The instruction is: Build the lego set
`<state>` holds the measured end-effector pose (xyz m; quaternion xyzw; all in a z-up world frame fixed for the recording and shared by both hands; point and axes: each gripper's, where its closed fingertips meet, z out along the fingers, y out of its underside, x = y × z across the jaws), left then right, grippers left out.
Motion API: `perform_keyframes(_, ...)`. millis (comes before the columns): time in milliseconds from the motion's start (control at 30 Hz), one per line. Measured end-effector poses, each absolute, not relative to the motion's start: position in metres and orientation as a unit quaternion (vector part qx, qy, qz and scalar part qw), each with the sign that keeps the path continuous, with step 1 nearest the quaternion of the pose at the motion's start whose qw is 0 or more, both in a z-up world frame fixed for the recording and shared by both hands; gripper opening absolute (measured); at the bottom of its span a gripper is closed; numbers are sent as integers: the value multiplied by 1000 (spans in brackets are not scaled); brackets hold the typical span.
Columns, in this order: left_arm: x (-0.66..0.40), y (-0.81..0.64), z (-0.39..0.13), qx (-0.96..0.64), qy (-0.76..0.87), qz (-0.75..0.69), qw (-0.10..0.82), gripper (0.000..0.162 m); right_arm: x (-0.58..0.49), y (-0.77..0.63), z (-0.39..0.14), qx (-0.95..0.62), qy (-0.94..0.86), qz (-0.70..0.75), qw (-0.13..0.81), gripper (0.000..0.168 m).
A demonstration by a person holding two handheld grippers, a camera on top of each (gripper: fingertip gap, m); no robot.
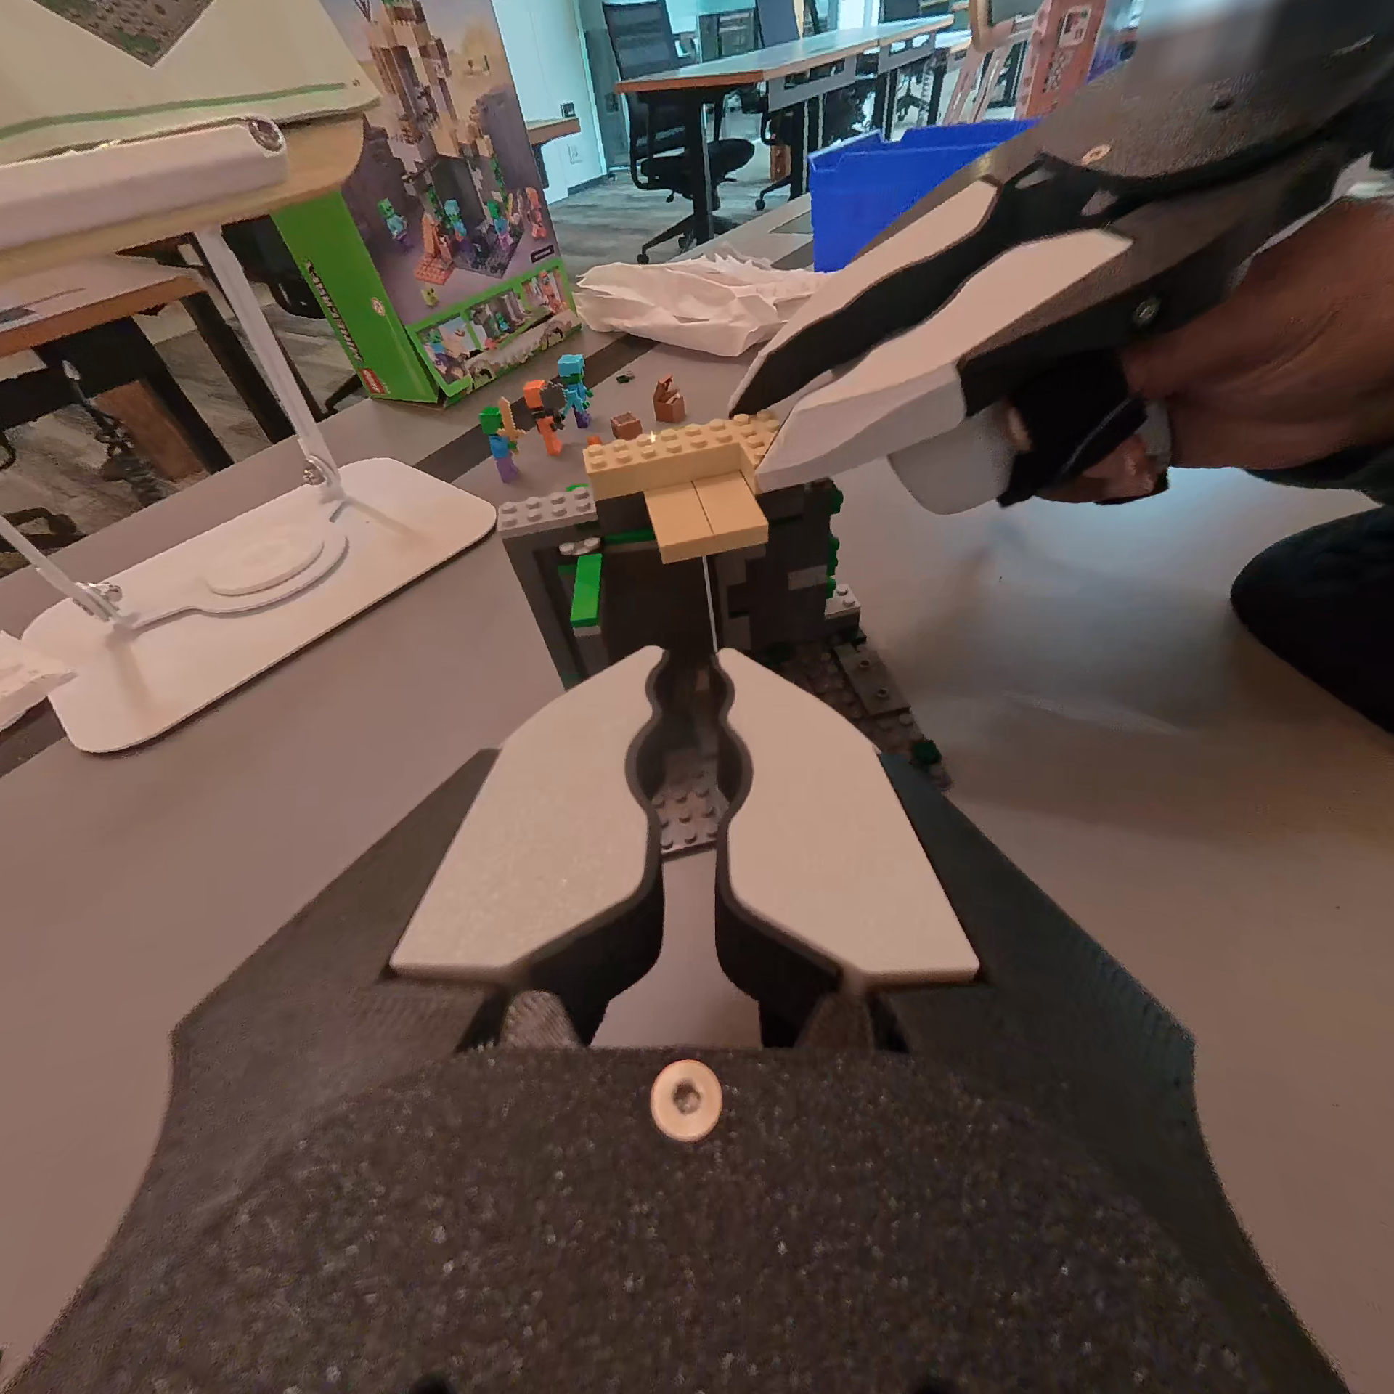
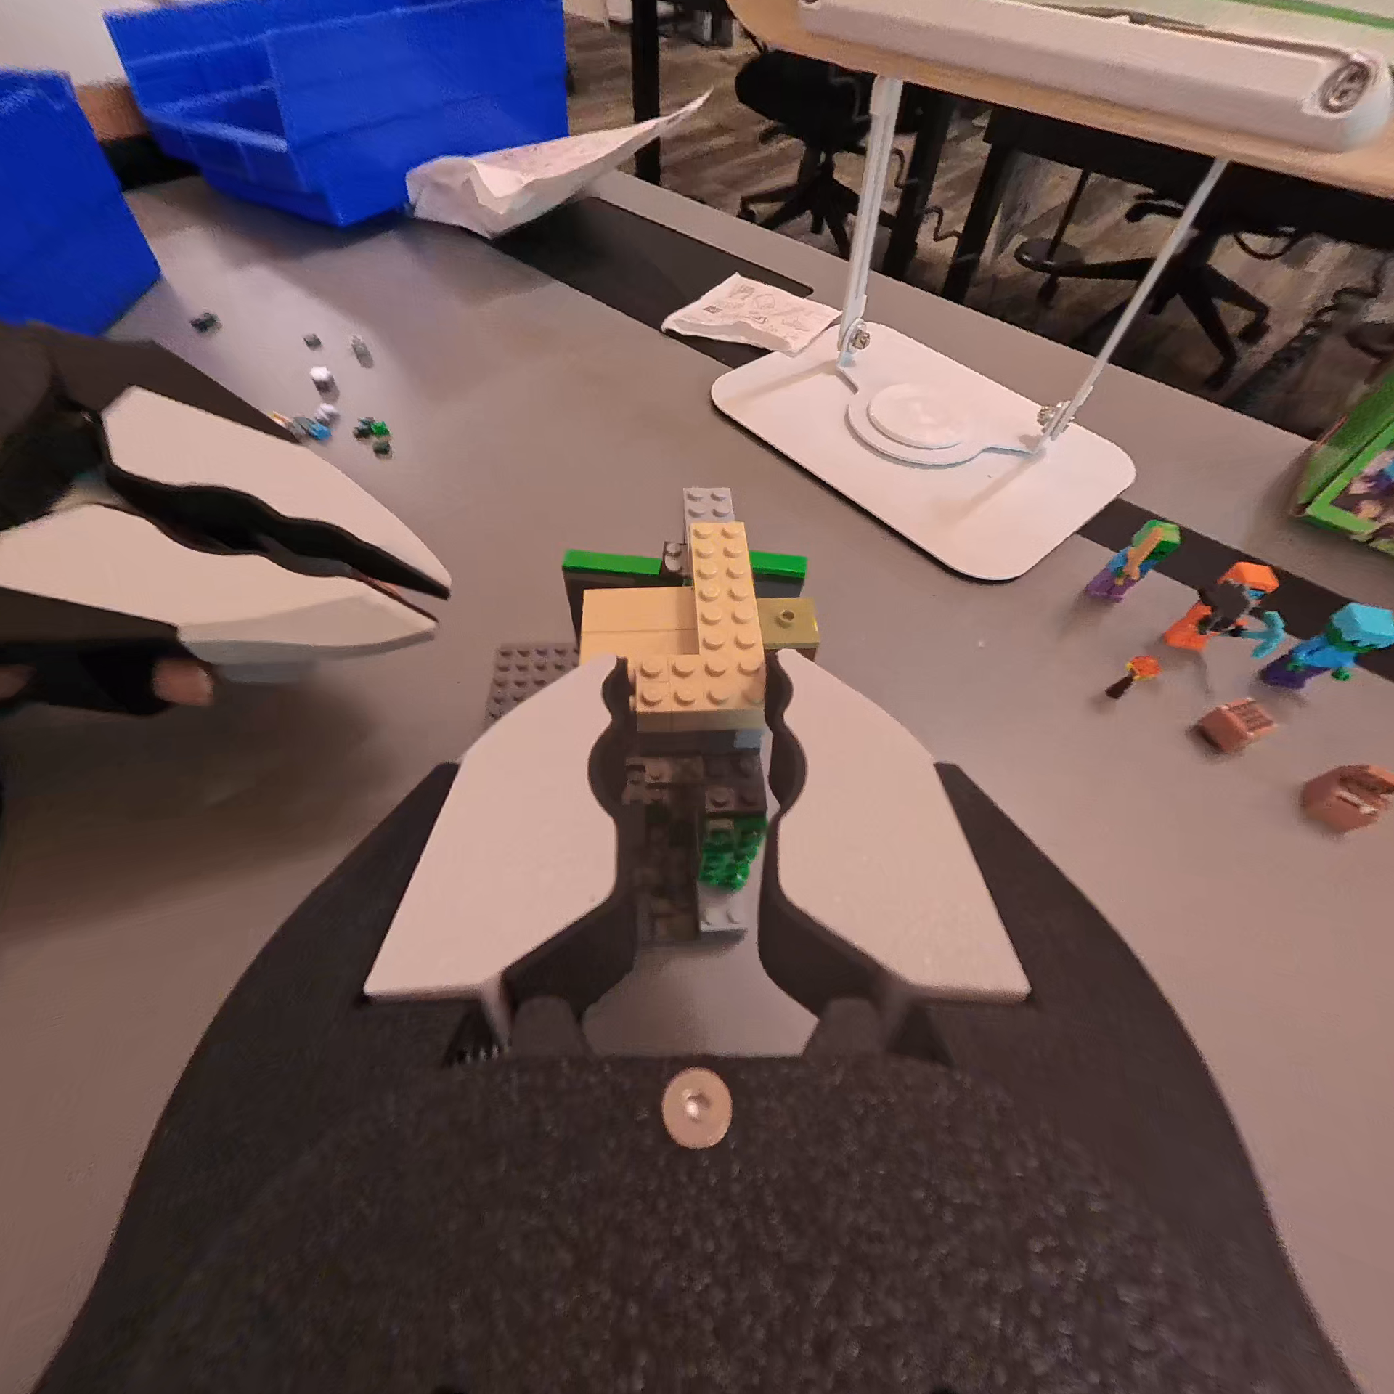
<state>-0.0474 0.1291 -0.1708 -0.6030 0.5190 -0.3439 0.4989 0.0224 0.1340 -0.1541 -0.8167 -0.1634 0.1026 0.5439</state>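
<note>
A dark grey and green lego build (image 1: 679, 596) stands on the grey table, topped with tan plates (image 1: 679, 452). My right gripper (image 2: 694, 671) is closed around the near end of the tan studded plate (image 2: 716, 603) on top of the build (image 2: 679, 830). In the left wrist view it (image 1: 754, 437) comes in from the upper right, with its tips at the plate's right corner. My left gripper (image 1: 692, 660) is shut and empty, low in front of the build. In the right wrist view it (image 2: 441, 603) hangs to the left of the build, apart from it.
Minifigures (image 2: 1222, 611) and brown pieces (image 2: 1237, 724) stand right of the build. A white stand base (image 2: 928, 445) lies behind it. Loose small pieces (image 2: 332, 407), blue bins (image 2: 339, 98) and crumpled paper (image 2: 528, 173) are at far left. The set's box (image 1: 452, 226) stands behind. Left tips to right tips: about 8 cm.
</note>
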Motion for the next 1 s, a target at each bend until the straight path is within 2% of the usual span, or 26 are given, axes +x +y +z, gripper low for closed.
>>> perform_keyframes(67,-47,130,-172,-603,521,-338,500,8,22,130,-140,-793,-139,161,571,47)
perform_keyframes(167,-48,132,-172,-604,518,-334,505,8,36,122,-126,-770,-150,200,587,48)
perform_keyframes(400,-47,139,-176,-612,503,-327,515,13,63,106,-177,-795,-269,170,517,52)
perform_keyframes(567,-50,143,-174,-616,490,-330,520,13,49,107,-206,-824,-277,148,472,40)
perform_keyframes(700,-51,144,-175,-618,492,-324,521,13,44,109,-211,-844,-248,102,465,16)
perform_keyframes(1000,-49,138,-174,-606,505,-328,520,12,18,95,-217,-871,-224,79,429,17)
